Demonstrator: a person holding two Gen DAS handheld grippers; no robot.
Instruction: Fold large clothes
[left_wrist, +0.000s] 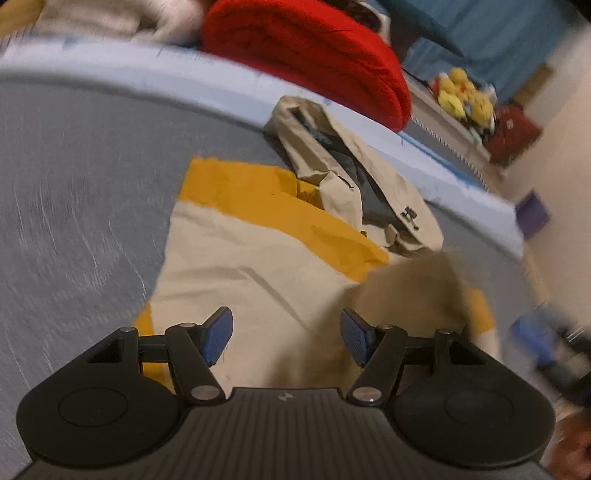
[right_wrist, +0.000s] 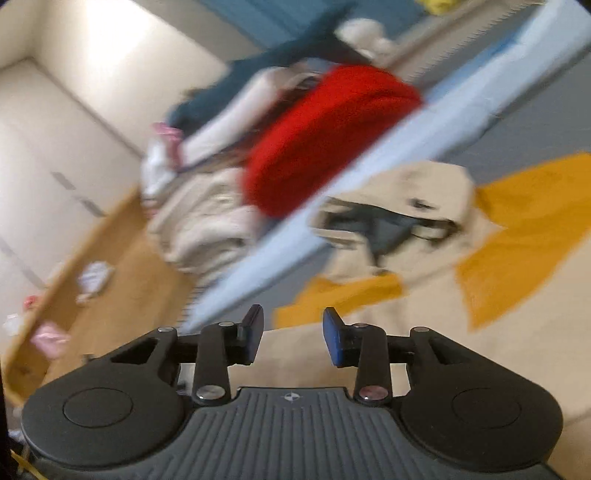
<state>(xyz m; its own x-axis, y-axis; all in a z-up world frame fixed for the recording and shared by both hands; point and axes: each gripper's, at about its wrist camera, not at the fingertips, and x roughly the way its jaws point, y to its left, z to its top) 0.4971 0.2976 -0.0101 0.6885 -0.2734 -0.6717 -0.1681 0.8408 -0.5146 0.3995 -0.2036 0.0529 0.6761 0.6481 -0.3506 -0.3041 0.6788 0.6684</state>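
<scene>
The left gripper hangs over the near end of a beige-and-mustard jacket, its jaws spread wide with nothing pinched; the blue pads stand apart and beige cloth shows below and between them, but whether they touch it cannot be told. Ahead of this claw the garment stretches away across a grey bed surface, with the hood lying furthest from the fingers, up and to the right. A blurred beige fold rises just right of the right-hand pad.

The right gripper hovers at the garment's edge, jaws at a middling gap and holding nothing; beige fabric lies under and beyond them. Ahead and to the right of this claw sits the hood opening with its dark lining, and mustard panels lie further right and just ahead.

There is one jacket and there are two grippers. One red folded blanket rests beyond the jacket, past a pale blue border. A cluster of yellow plush toys sits far ahead to the right of the left claw; their count is unclear.

The jacket is light beige with broad mustard-yellow bands, creased, lying mostly flat, with a small dark mark near the hood.
</scene>
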